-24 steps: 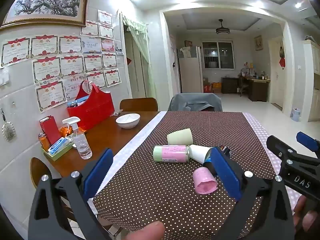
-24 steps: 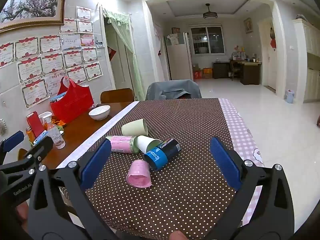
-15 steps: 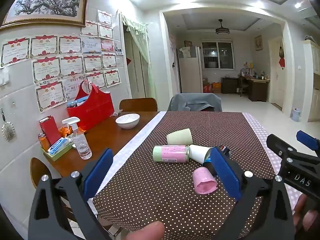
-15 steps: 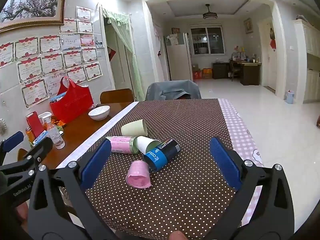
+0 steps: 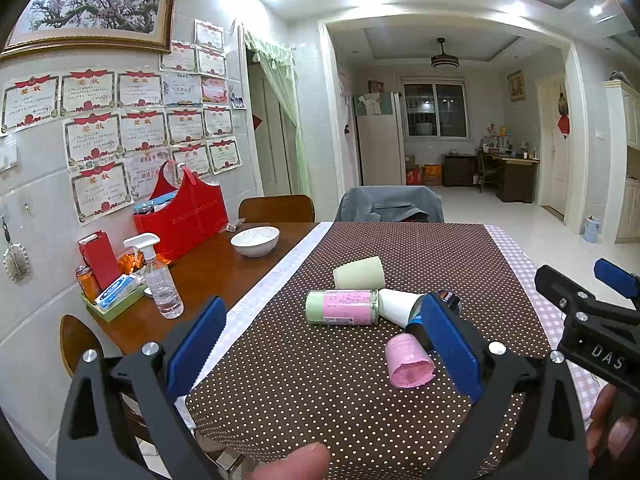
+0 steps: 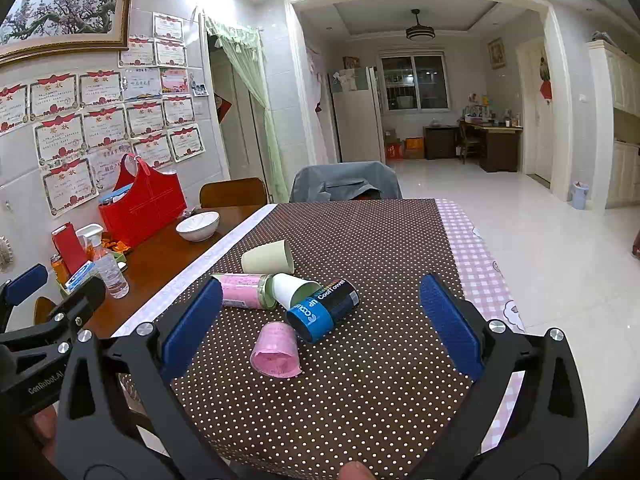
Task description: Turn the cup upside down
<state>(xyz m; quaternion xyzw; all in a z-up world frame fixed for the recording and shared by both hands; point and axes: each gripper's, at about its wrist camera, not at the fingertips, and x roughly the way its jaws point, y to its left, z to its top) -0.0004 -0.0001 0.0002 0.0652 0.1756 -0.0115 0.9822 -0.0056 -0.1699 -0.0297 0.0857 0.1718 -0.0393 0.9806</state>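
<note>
Nothing has moved since the earlier frames: both your claws hang in the same spots and the cups lie as they did. Your left claw is spread wide with nothing between its blue pads, held above the near edge of the surface. Your right claw is spread wide too, gripping nothing, at the same near edge; in the left wrist view it shows at far right.

Five containers sit clustered mid-surface on the brown dotted cloth, all lying on their sides. Pink cup is nearest you, mouth toward you, just beside the black-and-blue can on its right. White cup lies behind, green inside showing, its mouth against the can. Pink-labelled jar with a green lid lies left of the white cup, touching it. Pale green cup is farthest, mouth to the right, just behind the jar.

In the left wrist view the pink cup sits just left of your claw's right pad, which hides most of the can.

Off the cloth on the left, bare wood carries a white bowl, red bag and spray bottle. Grey-draped chair stands at the far end.
</note>
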